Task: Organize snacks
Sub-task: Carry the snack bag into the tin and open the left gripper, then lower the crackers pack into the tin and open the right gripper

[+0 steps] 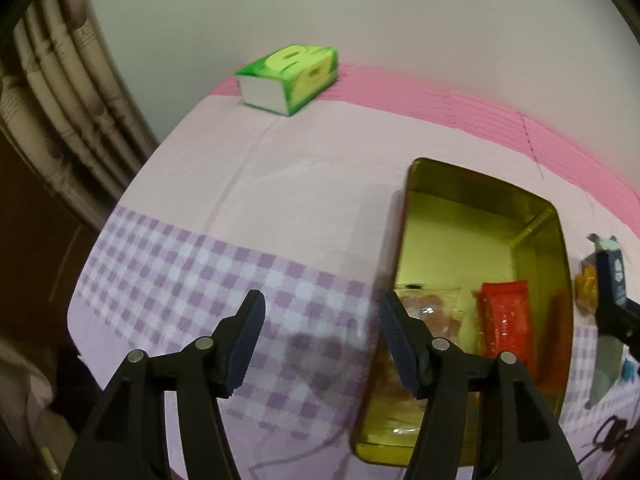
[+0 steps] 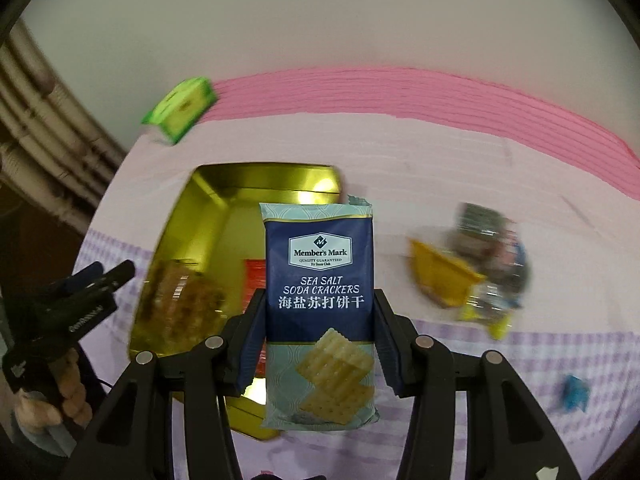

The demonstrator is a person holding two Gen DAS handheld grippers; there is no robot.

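Gold tin (image 2: 208,184) at left holds 2 snacks, cracker pack (image 2: 320,304) is clamped upright by right gripper (image 2: 320,336) near its right wall w/ left gripper (image 1: 322,344) wide apart, empty; slick foil could be dropped outside.

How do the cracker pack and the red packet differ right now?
The cracker pack is blue, held upright in the right gripper; the red packet lies flat inside the gold tin. The cracker pack's label is readable; the red packet's is not. Both are sealed snack wrappers.
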